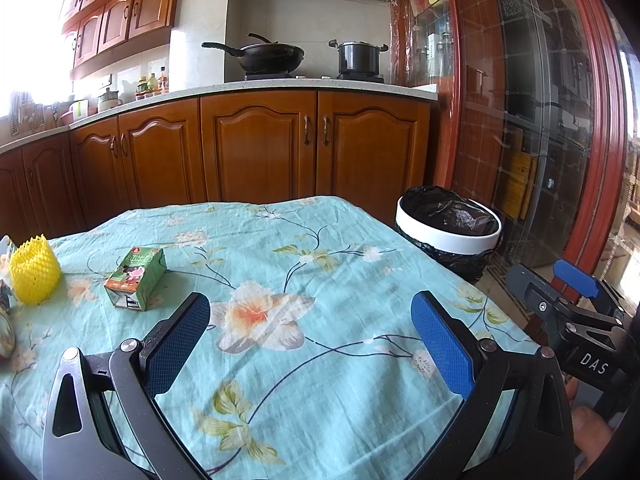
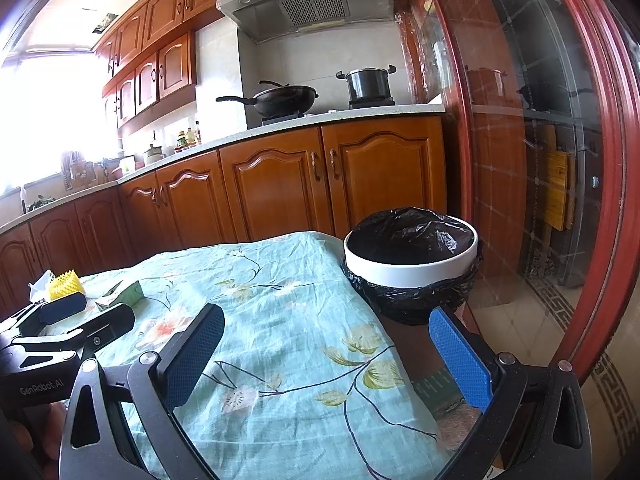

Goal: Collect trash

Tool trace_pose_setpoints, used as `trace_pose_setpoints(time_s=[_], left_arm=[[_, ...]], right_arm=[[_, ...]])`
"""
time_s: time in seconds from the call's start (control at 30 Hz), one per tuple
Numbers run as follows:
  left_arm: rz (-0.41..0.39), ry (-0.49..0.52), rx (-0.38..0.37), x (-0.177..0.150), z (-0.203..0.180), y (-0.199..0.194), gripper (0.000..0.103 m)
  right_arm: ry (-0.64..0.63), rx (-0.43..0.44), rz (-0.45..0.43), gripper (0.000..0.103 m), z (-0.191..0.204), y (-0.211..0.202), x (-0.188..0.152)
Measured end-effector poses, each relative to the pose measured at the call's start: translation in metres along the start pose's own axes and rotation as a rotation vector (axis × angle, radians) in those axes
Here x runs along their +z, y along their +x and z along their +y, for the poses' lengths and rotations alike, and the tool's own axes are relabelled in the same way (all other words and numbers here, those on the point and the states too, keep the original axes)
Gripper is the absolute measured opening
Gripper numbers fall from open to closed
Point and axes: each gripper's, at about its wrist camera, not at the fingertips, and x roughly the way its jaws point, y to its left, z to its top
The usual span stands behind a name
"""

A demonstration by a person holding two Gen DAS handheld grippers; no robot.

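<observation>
- Left gripper [image 1: 310, 344]: nearest the lens, fingers spread wide with nothing between them, held over the floral cloth.
- Right gripper [image 2: 326, 354]: fingers likewise wide apart and bare, poised above the right edge of the table; its right finger hangs past the cloth, over the floor side.
- Tablecloth [image 1: 328, 380]: pale turquoise with printed flowers and thin dark stems, wrinkled, covering the whole table.
- Green carton [image 1: 135, 278]: a small drink box lying on its side on the cloth, left of and beyond the left gripper's left finger, apart from it.
- Yellow foam net [image 1: 34, 274]: a mesh sleeve standing upright at the far left edge, just left of the carton, not touching it.
- Trash bin [image 2: 412, 260]: round, white rim, black liner, standing on the floor just beside the table's far right corner, beyond the right gripper.
- Base cabinets [image 1: 260, 148]: warm brown wood under a pale counter, across the far wall.
- Wok [image 1: 268, 56] and lidded pot [image 1: 358, 56]: on the hob, below a steel hood.
- Glazed red-framed door [image 2: 560, 160]: far right.
</observation>
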Motion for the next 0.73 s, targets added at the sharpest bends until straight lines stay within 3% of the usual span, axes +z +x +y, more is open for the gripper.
trace_pose_setpoints(time_s=[0.73], left_arm=[[0.009, -0.016, -0.008, 0.0000, 0.0093, 0.0020, 0.103]], right_arm=[[0.012, 0.019, 0.029, 0.103, -0.0007, 0.0094, 0.0039]])
